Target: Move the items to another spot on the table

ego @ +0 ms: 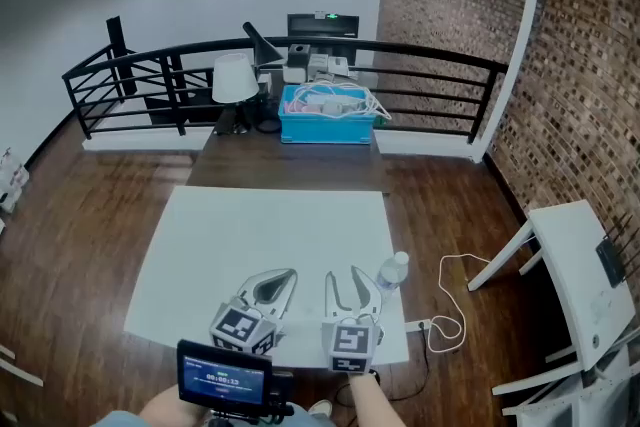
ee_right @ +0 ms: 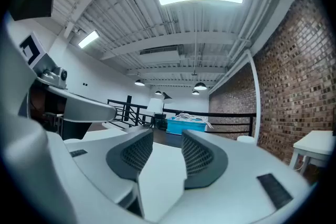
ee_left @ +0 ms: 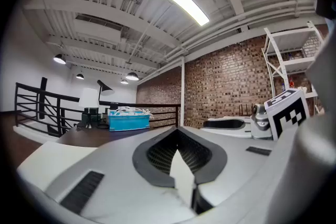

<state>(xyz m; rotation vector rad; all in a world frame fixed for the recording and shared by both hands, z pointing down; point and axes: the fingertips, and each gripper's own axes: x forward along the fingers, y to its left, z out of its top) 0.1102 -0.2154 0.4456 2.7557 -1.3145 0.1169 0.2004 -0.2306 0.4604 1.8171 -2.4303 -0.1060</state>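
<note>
The bottle [ego: 393, 272] stands just right of the right tool [ego: 343, 275].

No legible txt; screen [ego: 223, 381] digits too blurry.

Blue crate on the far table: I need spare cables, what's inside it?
The blue crate holds a tangle of white cables, some looping over its rim. Anything beneath them is hidden by the pile and the crate's walls.

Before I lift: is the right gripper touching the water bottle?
Cannot tell: head view shows the water bottle beside the outer jaw of the right gripper, their outlines meeting.
</note>
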